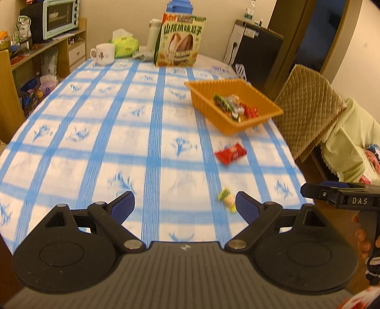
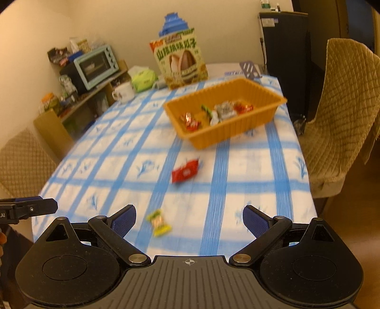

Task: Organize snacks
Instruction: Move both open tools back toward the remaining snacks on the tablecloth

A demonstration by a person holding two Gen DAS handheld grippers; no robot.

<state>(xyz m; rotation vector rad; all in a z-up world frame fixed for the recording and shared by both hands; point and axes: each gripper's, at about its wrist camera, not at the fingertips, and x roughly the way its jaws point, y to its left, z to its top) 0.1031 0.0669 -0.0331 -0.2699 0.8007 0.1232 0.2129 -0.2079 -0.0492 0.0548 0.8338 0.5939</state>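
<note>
An orange basket (image 1: 266, 102) (image 2: 258, 95) holding several wrapped snacks stands on the right half of the table. A red snack packet (image 1: 230, 153) (image 2: 185, 171) lies on the cloth in front of it. A small green-yellow candy (image 1: 227, 199) (image 2: 158, 222) lies near the front edge. My left gripper (image 1: 185, 204) is open and empty, the candy just beside its right finger. My right gripper (image 2: 190, 217) is open and empty, with the candy between its fingers, nearer the left one. Each gripper's body shows at the edge of the other's view.
A blue-checked cloth (image 1: 118, 133) covers the table. A green snack box (image 1: 180, 40) (image 2: 180, 61), a mug (image 1: 103, 54), a tissue pack (image 1: 124, 45) and a bottle stand at the far end. Padded chairs (image 1: 306, 107) (image 2: 342, 114) stand to the right. Shelves with an oven (image 1: 60, 17) are at the left.
</note>
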